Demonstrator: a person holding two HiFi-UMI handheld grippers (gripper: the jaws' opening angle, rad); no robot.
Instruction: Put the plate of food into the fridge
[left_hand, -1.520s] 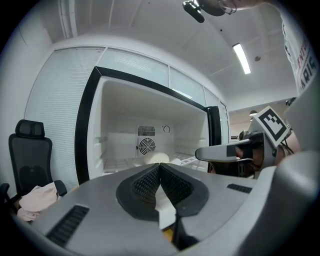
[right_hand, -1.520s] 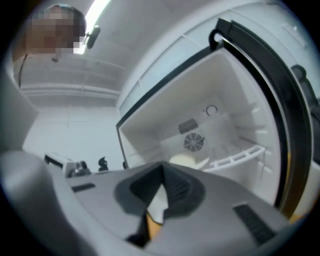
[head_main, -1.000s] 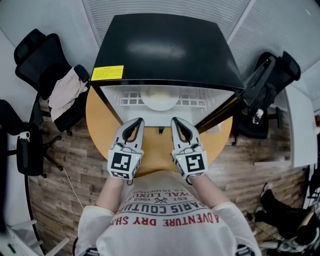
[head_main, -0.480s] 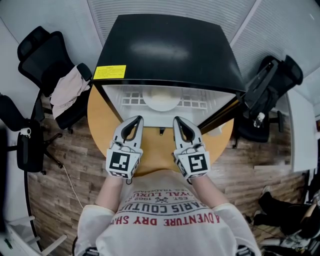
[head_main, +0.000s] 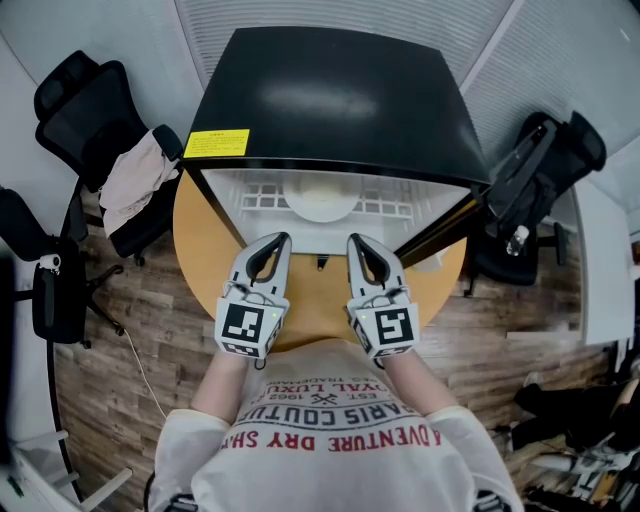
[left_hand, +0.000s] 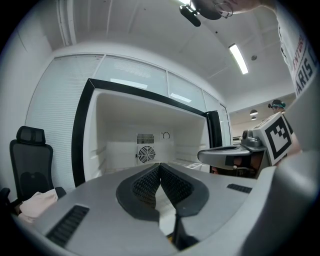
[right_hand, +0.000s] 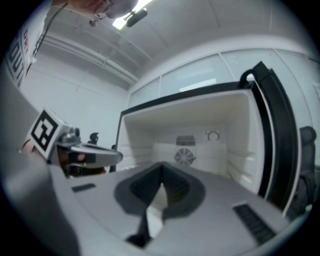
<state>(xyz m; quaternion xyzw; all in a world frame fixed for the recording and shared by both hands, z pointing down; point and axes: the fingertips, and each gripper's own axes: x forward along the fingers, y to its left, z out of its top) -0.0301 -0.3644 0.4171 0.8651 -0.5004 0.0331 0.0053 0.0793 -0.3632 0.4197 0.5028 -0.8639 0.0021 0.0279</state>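
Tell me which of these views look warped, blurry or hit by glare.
Head view: fisheye curves the walls, and a soft sheen lies on top of the fridge. Left gripper view: sharp, dark rounded corners, bright ceiling light strip. Right gripper view: softer all over, its ceiling light blown out.

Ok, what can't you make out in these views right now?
- Plate: head view, far part hidden under the fridge top; what's on it is washed out.
- Both gripper views: plate hidden behind the jaws.
- Yellow label: head view, print too small.
- Fridge door: head view, edge-on; handle unseen.
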